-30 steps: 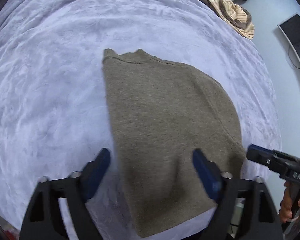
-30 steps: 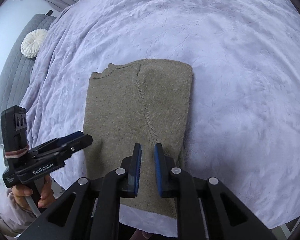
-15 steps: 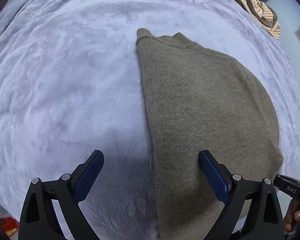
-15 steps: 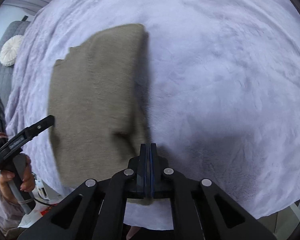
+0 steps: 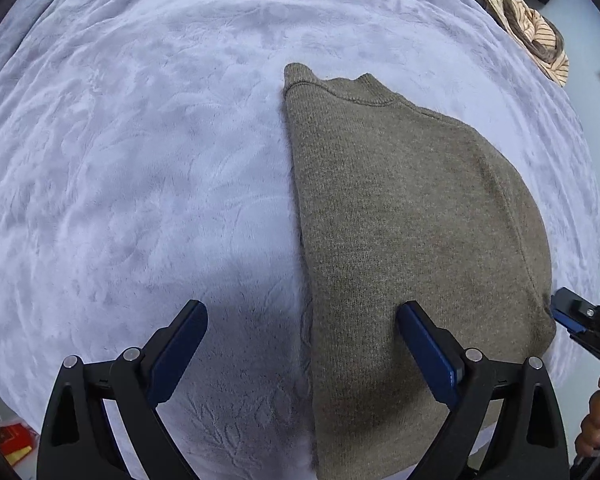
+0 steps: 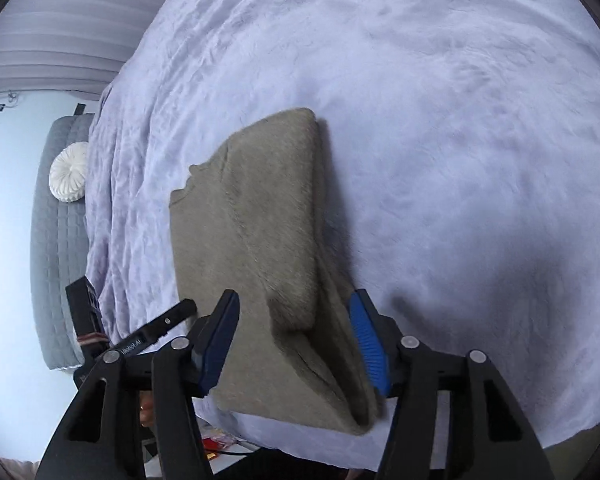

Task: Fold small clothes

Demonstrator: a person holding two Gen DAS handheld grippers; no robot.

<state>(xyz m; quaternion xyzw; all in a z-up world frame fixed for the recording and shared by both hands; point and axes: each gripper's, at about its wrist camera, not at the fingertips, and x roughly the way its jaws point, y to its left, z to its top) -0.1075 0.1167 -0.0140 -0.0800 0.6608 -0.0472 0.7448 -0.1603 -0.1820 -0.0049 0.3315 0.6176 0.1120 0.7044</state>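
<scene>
The right gripper has its blue-padded jaws opening, spread on either side of the near corner of the olive-brown knitted sweater; the pads do not press the cloth, which stands loose between them in a raised fold at that corner. The left gripper has its jaws released and wide apart, straddling the sweater's left edge low over the bed: the right-hand blue pad is over the knit, the other over bare blanket, and nothing is clamped. The sweater lies folded lengthwise into a long narrow shape on the pale lavender plush blanket, its ribbed collar at the far end and its hem near the bed's front edge. In the left wrist view the tip of the right gripper shows at the far right, just beside the sweater's near right corner, with fingers of the hand that holds it below. In the right wrist view the left gripper's black body sits left of the sweater. A striped beige garment lies crumpled at the blanket's far corner, and a round white pleated cushion rests on a grey quilted headboard.
</scene>
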